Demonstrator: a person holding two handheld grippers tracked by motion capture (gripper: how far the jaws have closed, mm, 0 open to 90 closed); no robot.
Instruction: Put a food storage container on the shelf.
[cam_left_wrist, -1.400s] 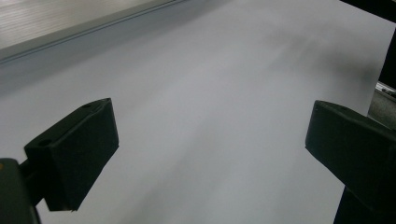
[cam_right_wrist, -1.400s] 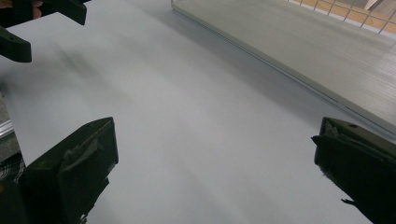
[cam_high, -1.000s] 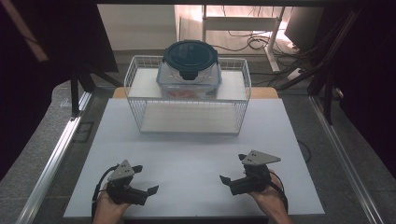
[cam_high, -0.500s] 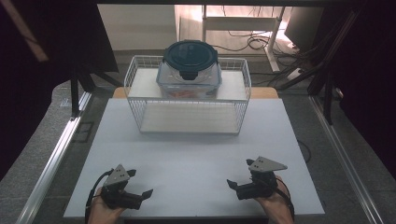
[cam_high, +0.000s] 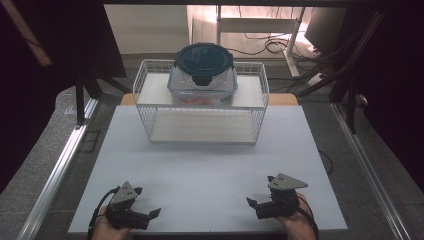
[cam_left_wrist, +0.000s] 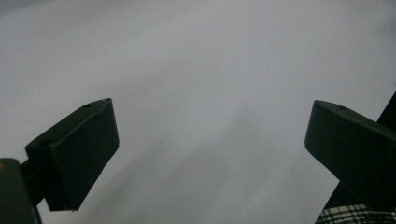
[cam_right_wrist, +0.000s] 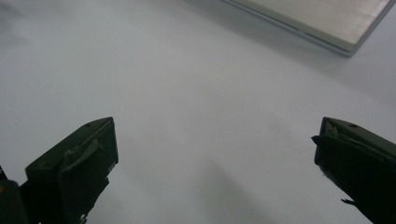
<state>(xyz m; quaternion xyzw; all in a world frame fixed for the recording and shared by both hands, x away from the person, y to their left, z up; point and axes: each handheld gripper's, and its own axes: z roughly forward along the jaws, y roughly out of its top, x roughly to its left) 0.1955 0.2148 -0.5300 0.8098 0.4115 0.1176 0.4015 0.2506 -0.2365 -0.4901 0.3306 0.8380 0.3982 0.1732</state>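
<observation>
A clear food container (cam_high: 202, 82) with a dark blue clip lid (cam_high: 204, 59) rests on the upper level of a white wire basket (cam_high: 150, 107) at the back middle of the white table (cam_high: 210, 165). Something orange shows through its wall. My left gripper (cam_high: 148, 201) is low at the front left, open, its jaws spread wide over bare table (cam_left_wrist: 210, 135). At the front right my right gripper (cam_high: 259, 190) is open too, with nothing between its jaws (cam_right_wrist: 215, 140). Both are far from the basket.
A pale flat board corner (cam_right_wrist: 327, 18) lies ahead of the right gripper. Metal rails (cam_high: 60, 165) run along both table sides. Cables and stand legs (cam_high: 280, 45) sit beyond the basket. A checked cloth (cam_left_wrist: 355, 214) shows by the left gripper's jaw.
Both hands have drawn back toward the table's near edge, and both grippers have stayed open. The container and basket have not moved.
</observation>
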